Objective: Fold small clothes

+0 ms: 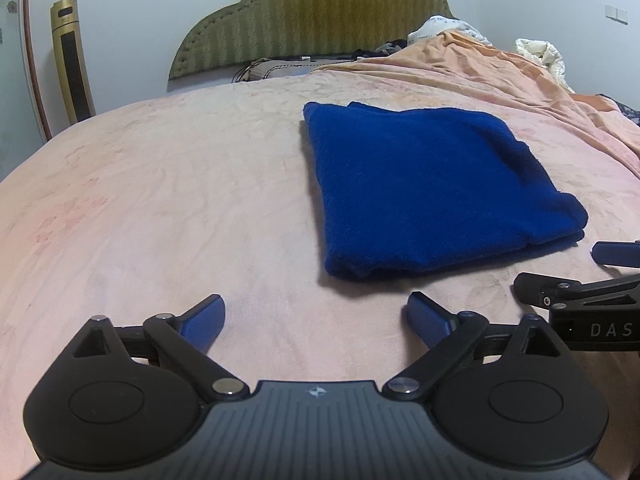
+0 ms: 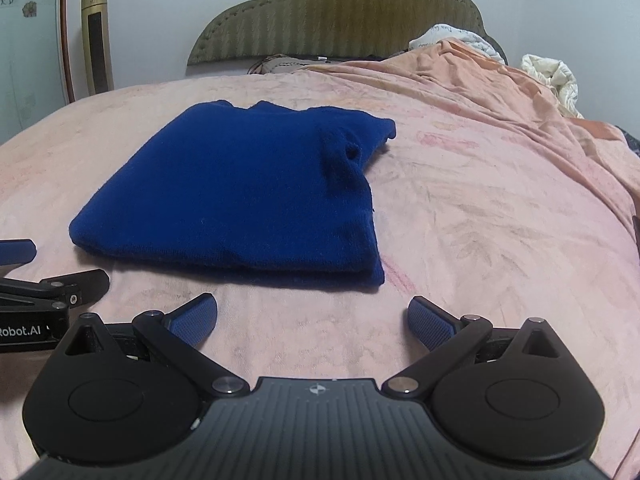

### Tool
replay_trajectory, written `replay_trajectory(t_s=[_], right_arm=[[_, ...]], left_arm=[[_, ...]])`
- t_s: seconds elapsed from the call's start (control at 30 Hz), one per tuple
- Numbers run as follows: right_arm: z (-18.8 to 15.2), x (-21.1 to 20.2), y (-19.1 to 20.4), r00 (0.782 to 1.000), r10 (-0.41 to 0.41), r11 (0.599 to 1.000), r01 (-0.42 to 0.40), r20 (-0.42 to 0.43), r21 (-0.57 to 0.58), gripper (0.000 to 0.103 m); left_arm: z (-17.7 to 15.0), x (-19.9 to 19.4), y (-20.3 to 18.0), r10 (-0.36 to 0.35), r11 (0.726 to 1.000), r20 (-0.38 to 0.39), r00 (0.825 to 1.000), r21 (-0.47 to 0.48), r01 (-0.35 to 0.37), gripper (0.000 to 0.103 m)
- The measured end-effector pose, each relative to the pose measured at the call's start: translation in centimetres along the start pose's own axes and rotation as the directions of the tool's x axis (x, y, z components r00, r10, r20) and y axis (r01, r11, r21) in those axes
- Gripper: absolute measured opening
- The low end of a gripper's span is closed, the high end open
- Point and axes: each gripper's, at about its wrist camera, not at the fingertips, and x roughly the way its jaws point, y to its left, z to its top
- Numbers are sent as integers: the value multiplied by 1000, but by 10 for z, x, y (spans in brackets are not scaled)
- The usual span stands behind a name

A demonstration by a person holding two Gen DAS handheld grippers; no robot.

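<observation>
Two grippers hover low over the pink bedspread, side by side. Left gripper: fingers spread wide, nothing between them. Right gripper: likewise spread, empty. Folded blue sweater lies flat on the bedspread just ahead of both, touching neither. Green headboard behind.

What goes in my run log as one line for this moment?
blue garment: folded, flat on bed | left gripper: open, empty | right gripper: open, empty
</observation>
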Motion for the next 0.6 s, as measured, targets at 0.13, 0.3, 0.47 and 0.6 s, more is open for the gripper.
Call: replay_trajectory(t_s=[0.13,0.3,0.47,0.6], right_arm=[[0,0,0,1000,0,1000,0,1,0,103],[-1,-1,1,1000,-2,1000,2,2,-11,103],[-2,-1,0,1000,2,1000,-2,3,-10,103],[-2,-1,0,1000,8,1000,-8,4,-7,103]], left_arm=[[0,1,-1,5,1000,-1,1000,0,-5,101],[1,3,0,7,1000,-4,1000,-2,-7,103],[0,3,1,5,1000,-5,1000,-4,-5,103],[-1,3,1,4,1000,-5,1000,-5,-4,103]])
